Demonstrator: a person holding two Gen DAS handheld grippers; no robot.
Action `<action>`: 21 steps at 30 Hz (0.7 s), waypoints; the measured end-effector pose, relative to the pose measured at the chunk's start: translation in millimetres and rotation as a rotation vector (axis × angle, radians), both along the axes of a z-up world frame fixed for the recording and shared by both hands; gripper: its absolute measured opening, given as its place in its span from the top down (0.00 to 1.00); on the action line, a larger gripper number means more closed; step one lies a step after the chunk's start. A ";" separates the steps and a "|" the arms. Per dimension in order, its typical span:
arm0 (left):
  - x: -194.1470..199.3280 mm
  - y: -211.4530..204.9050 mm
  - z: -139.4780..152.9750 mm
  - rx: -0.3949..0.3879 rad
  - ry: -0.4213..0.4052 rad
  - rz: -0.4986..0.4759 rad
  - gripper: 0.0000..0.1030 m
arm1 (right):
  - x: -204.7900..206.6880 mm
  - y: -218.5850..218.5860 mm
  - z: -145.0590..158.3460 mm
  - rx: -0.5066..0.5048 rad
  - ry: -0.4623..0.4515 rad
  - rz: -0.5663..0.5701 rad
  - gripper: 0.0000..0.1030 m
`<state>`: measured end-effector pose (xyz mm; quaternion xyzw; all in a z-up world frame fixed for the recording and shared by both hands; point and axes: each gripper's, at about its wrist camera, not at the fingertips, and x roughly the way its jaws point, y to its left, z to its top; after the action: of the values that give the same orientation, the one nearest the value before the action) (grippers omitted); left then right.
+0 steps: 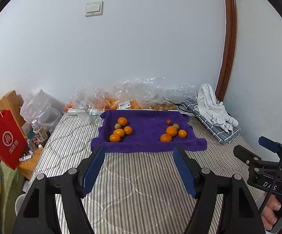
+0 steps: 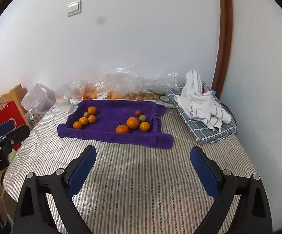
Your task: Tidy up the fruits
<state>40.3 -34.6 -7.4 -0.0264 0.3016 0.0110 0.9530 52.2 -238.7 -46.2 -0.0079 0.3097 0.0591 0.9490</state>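
Both the left gripper (image 1: 139, 153) and right gripper (image 2: 143, 156) stood open and empty, short of the purple towel (image 1: 146, 134) on the bed (image 1: 141, 175). The round fruits (image 1: 121, 129) sat in two loose clusters; an off-centre pinch risked rolling one off the towel.

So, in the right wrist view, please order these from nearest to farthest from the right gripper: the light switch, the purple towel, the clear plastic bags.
1. Purple towel: on the striped bed, just ahead of the right gripper.
2. Clear plastic bags: behind the towel, along the wall's foot.
3. Light switch: high on the wall, upper left.
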 end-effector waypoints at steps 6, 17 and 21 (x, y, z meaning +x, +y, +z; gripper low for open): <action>-2.3 4.1 -1.0 -0.024 0.009 0.006 0.31 | -8.1 -0.2 5.6 -0.008 -0.009 -0.004 0.07; -5.5 1.6 0.4 -0.025 0.004 -0.006 0.30 | -10.8 -3.3 7.5 0.001 -0.012 -0.007 0.07; -5.9 1.7 0.8 -0.026 0.005 -0.005 0.30 | -10.3 -3.9 7.4 0.004 -0.012 -0.005 0.07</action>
<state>34.4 -32.9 -6.6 -0.0379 0.3039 0.0049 0.9519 41.9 -242.6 -38.9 -0.0058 0.3037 0.0570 0.9511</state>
